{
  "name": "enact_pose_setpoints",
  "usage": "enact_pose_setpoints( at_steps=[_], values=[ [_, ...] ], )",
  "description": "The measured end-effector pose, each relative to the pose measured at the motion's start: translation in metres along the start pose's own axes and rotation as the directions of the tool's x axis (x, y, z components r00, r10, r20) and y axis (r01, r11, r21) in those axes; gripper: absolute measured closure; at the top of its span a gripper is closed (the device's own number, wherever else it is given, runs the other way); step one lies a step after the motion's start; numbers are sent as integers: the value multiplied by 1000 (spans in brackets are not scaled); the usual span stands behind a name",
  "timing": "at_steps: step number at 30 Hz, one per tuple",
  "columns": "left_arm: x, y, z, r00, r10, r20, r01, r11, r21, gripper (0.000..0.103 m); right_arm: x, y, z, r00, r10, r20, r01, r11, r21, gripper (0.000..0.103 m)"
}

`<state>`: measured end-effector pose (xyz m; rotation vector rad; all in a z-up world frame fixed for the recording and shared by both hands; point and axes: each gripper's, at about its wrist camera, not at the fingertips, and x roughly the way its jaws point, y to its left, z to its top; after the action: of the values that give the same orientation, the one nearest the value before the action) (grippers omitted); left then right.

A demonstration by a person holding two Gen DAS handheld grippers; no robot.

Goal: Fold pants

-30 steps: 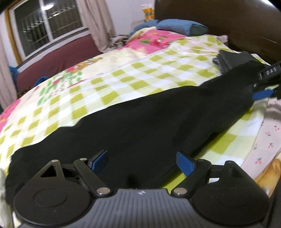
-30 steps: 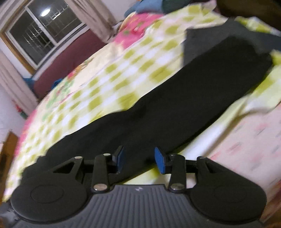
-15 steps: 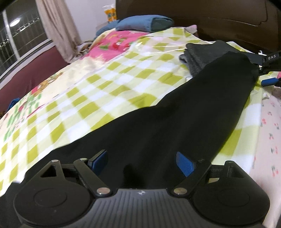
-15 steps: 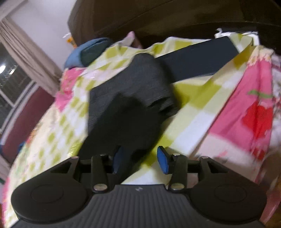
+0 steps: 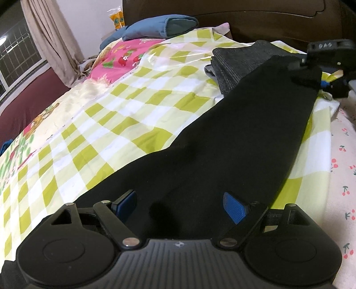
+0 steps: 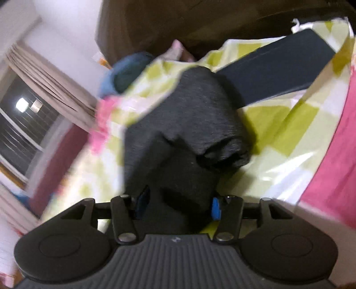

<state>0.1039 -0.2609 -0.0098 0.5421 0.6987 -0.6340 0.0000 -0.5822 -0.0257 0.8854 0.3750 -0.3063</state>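
Black pants [image 5: 222,144] lie stretched along the green-checked bedsheet [image 5: 133,106], from my left gripper up to my right gripper [image 5: 324,73] near the headboard. My left gripper [image 5: 181,205] is open wide, and the black cloth lies between and under its blue pads [image 5: 235,209]. In the right wrist view, the bunched far end of the pants [image 6: 184,184] sits between the jaws of my right gripper [image 6: 179,203]. Those jaws are opening and the pads do not look pressed on the cloth.
A folded grey garment [image 5: 235,64] [image 6: 204,115] lies right beside the pants' far end, with a dark blue folded item [image 6: 278,73] behind it. A blue pillow [image 5: 160,26] and the dark wooden headboard [image 5: 244,20] close the far side. Window and curtain [image 5: 51,40] stand at the left.
Both grippers have moved toward the headboard. The right one brought the pants' end up beside the grey garment and its jaws have widened. The left gripper's jaws stayed equally wide.
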Motion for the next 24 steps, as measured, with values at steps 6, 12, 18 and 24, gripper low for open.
enact_pose_setpoints(
  at_steps=[6, 12, 18, 24],
  values=[
    [0, -3, 3, 1000, 13, -3, -13, 1000, 10, 5, 32, -6, 3, 995, -61, -73, 57, 997, -48, 49],
    [2, -9, 6, 1000, 7, -2, -7, 999, 34, 5, 9, 5, 0, 990, 77, -120, -80, 997, -22, 94],
    [-1, -8, 4, 1000, -7, 8, 7, 1000, 22, 5, 23, -13, -1, 989, 47, -143, -36, 996, 79, 90],
    [2, -9, 2, 1000, -6, -2, 6, 1000, 24, 5, 7, 57, -23, 996, -86, -36, 71, 950, -304, 94]
  ],
)
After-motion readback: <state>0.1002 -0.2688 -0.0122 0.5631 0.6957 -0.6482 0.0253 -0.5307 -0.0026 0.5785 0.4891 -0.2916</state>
